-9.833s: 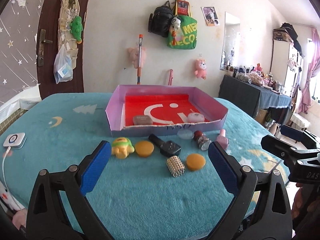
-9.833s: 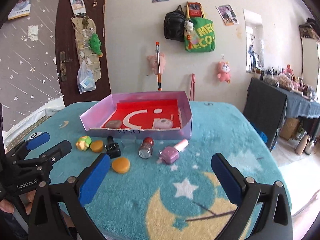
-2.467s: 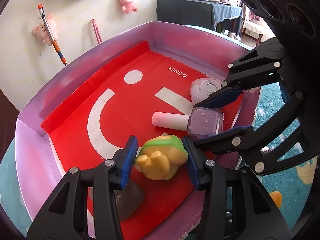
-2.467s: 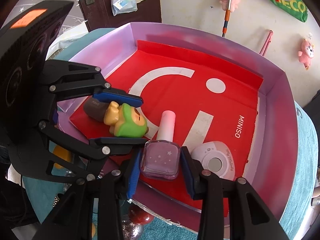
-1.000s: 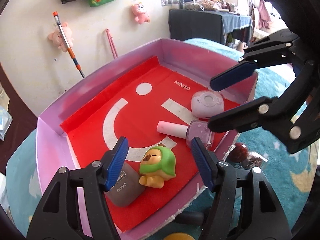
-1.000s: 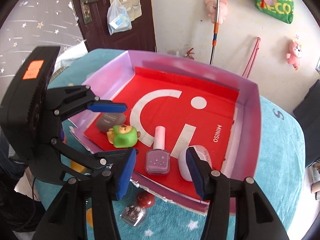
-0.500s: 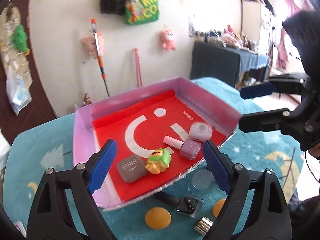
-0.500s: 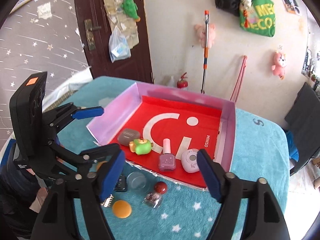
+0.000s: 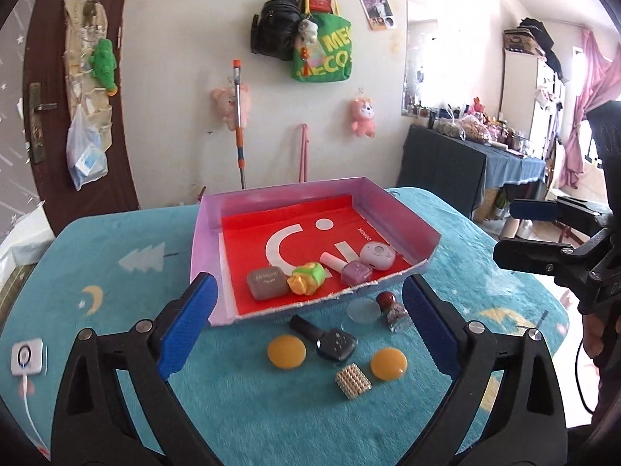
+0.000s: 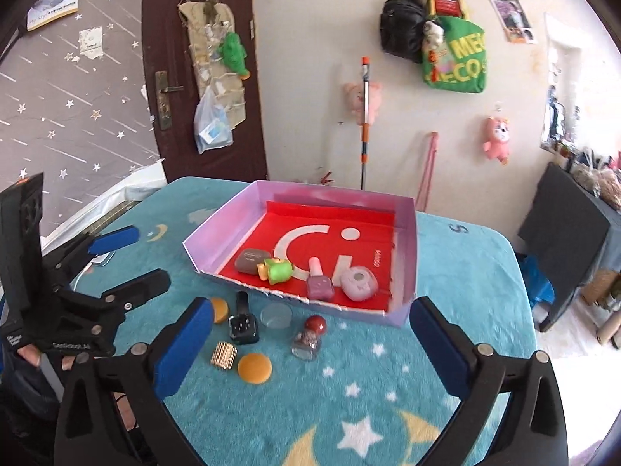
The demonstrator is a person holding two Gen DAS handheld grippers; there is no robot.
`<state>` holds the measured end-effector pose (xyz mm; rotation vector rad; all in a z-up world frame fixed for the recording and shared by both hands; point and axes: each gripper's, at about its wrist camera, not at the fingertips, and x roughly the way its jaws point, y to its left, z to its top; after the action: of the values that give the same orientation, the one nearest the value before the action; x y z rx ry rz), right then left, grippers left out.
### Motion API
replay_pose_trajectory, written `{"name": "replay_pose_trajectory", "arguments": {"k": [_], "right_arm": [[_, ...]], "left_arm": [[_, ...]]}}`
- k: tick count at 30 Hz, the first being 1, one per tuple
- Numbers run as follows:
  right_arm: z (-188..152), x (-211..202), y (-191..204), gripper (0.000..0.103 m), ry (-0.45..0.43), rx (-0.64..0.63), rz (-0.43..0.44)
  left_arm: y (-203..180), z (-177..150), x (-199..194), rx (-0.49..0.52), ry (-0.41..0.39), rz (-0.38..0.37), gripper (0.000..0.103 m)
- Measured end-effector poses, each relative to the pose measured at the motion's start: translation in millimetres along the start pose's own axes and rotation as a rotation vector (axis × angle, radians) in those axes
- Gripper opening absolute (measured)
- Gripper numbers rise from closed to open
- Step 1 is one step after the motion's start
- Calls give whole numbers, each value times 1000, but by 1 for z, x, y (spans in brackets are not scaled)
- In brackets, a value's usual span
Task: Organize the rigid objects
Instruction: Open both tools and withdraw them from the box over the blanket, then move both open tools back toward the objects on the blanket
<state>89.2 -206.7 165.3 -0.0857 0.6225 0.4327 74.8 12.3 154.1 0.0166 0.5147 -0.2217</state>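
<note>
Teal plush cloth with moons and stars (image 9: 116, 283) covers the table we work over. At nine o'clock in the left wrist view lies a small white square device on a cable (image 9: 26, 357). We hold the left gripper (image 9: 310, 322) above the near cloth, its blue-padded fingers (image 9: 186, 326) spread wide with nothing between them.

Toward twelve o'clock sits the shallow lilac cardboard box with a red lining (image 9: 202, 248). Along its near edge, left to right, we see a grey-brown rounded case (image 9: 267, 282), a green and yellow toy figure (image 9: 307, 278) touching it, a mauve nail polish bottle with a pale pink cap (image 9: 351, 271) lying flat, and a pale pink round compact (image 9: 377, 255).

Outside the box, on the cloth, left to right: an orange disc (image 9: 286, 351), a black nail polish bottle (image 9: 326, 336) on its side, a gold studded cylinder (image 9: 352, 380), a clear round lid (image 9: 363, 309), a second orange disc (image 9: 388, 364), and a glittery bottle with a red ball cap (image 9: 392, 308).

At three o'clock our right gripper (image 10: 310, 345) hangs beside the table, fingers likewise spread apart and empty.
</note>
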Motion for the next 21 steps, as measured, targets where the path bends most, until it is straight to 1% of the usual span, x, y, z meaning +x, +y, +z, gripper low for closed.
{"name": "replay_pose_trajectory", "arguments": {"k": [3,5,7,11,16,21], "right_arm": [[-18,-7,0,103,-22,21,-52],[-32,-7,0,103,-29,33,-98],[-44,-6,0,103,-34,45,-121],[-72,4,-3,103,-54,75,-179],[-97,20,-7,103,-48,110,-207],[-122,32,-12,103,-43,162,-235]], "left_arm": [[-3,-18,-10,-28,-1,6,98],[-3,-28,-10,-49,4,18,98],[-3,-40,-10,-67,11,29,98],[-7,-62,-7,-69,26,64,98],[-9,-85,4,-100,58,81,98],[-14,-105,11,-100,45,126,98]]}}
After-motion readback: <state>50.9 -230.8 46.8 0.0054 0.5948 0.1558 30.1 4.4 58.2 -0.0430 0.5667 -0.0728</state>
